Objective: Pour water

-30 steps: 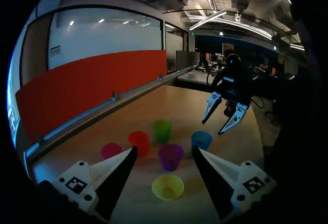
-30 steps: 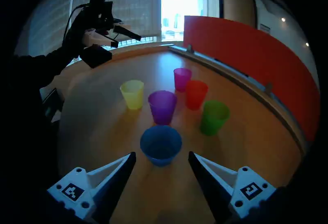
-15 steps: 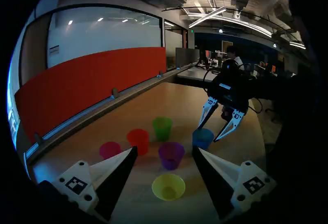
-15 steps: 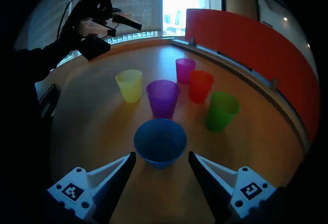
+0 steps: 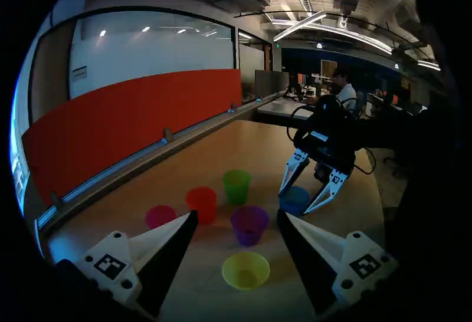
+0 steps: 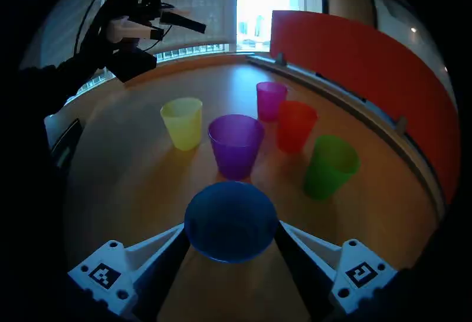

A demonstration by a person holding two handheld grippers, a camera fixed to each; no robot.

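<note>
Six plastic cups stand on the wooden table (image 6: 135, 180). The blue cup (image 6: 230, 220) sits between the fingers of my right gripper (image 6: 231, 226), which is open, one finger on each side of it. Beyond it are the purple cup (image 6: 236, 145), yellow cup (image 6: 182, 121), magenta cup (image 6: 270, 99), red cup (image 6: 295, 124) and green cup (image 6: 330, 166). In the left gripper view my left gripper (image 5: 236, 213) hangs open above the yellow cup (image 5: 245, 270), holding nothing. Farther off there, the right gripper (image 5: 294, 201) straddles the blue cup (image 5: 294, 197).
A red partition (image 5: 130, 115) with a metal rail (image 5: 147, 154) runs along the table's far side. A person sits at desks (image 5: 342, 89) in the dim background. A bright window (image 6: 259, 3) lies beyond the table. A sleeved hand (image 6: 94, 56) holds the left gripper (image 6: 183, 27).
My right gripper has come down and forward until the blue cup stands between its open fingers. The left gripper has hardly moved.
</note>
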